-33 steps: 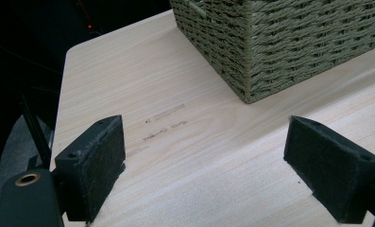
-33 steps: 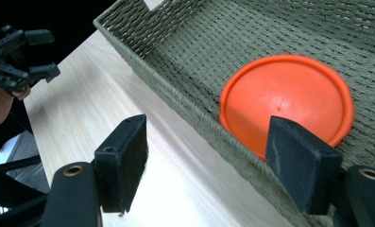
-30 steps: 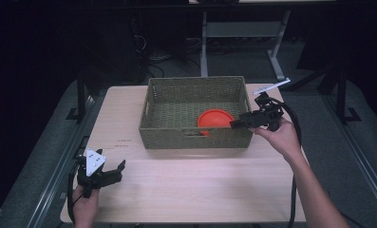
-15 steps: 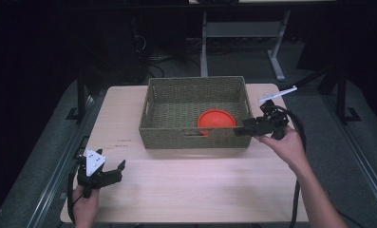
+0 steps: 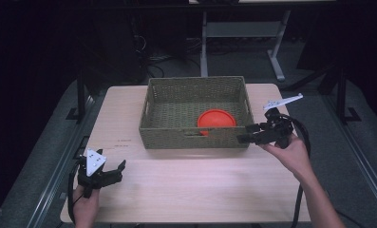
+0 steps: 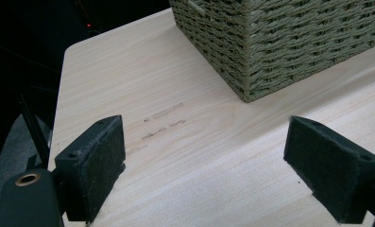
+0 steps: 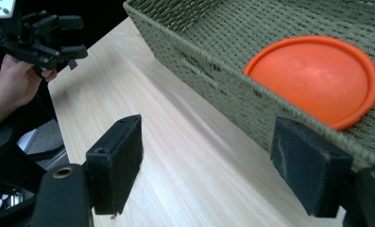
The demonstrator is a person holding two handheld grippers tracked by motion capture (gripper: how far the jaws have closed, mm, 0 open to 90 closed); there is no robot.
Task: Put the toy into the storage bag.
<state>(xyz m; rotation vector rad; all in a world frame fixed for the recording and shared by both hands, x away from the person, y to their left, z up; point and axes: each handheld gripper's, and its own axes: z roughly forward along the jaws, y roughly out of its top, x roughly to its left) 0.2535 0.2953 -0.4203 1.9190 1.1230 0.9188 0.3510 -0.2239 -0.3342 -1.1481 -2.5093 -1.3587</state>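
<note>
From up top I've got the right hand-held gripper [image 5: 247, 137] parked at the near right corner of the woven basket [image 5: 194, 140], just outside its wall. Jaws are spread wide with nothing between them. The orange plate [image 5: 216, 118] sits inside the basket, in the near right part of it, up close to the near wall. Through the right gripper view the basket rim runs between my pads and the plate [image 7: 317, 71], so that edge is right in the way.

The left hand-held gripper [image 5: 111, 172] is down at the near left of the table [image 5: 186, 185], well apart from the basket, also wide open and holding nothing. Loads of bare wood along the near strip between the two.
</note>
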